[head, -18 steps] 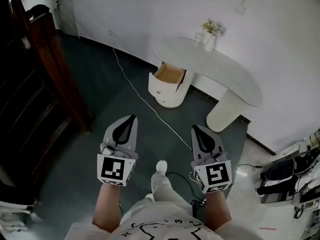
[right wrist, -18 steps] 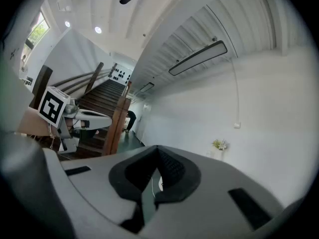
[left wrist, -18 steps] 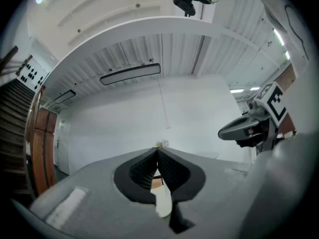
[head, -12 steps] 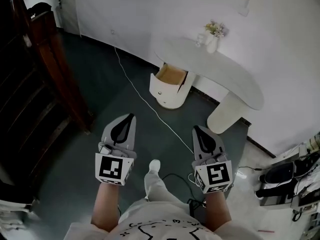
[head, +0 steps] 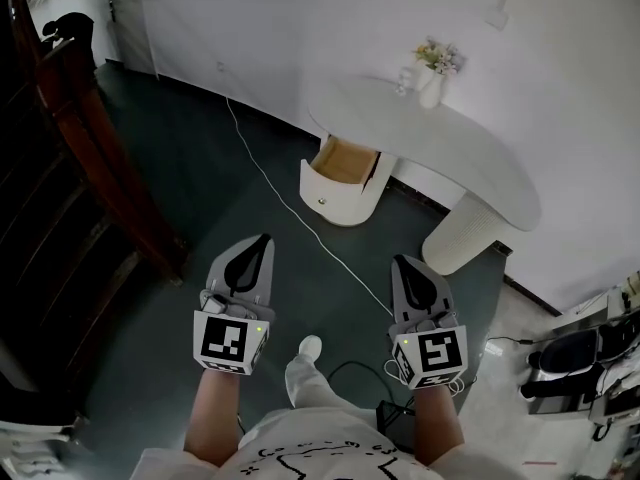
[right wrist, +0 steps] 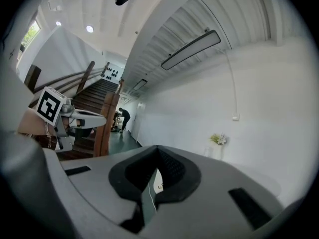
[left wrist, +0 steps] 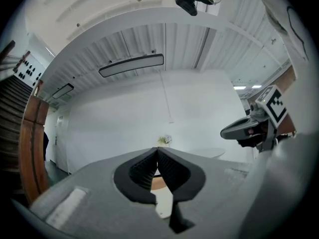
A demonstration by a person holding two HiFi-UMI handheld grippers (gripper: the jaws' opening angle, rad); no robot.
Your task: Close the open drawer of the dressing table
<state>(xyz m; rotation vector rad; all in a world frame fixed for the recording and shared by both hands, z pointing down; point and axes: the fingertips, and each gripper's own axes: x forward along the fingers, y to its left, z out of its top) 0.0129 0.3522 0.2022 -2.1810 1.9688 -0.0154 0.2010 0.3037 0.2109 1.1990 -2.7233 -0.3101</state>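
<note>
The white dressing table (head: 440, 143) stands by the far wall, with its open drawer (head: 347, 161) showing a wooden inside above a rounded white cabinet (head: 338, 200). My left gripper (head: 264, 239) is shut and holds nothing. It hovers over the dark floor, well short of the drawer. My right gripper (head: 403, 261) is shut and holds nothing too, level with the left. In the left gripper view the left gripper (left wrist: 157, 151) has its jaws closed together, and the drawer (left wrist: 159, 183) shows below the tips. The right gripper view shows the right gripper (right wrist: 157, 149) closed the same way.
A white vase of flowers (head: 434, 71) stands on the tabletop. A white cable (head: 285, 200) runs across the floor towards the cabinet. A dark wooden staircase (head: 80, 168) fills the left. Equipment and cables (head: 575, 358) sit at the right. My foot (head: 310, 347) is between the grippers.
The view has shifted a little towards the dressing table, which now sits lower in the frame. My foot has drawn back. Both grippers stay shut and level.
</note>
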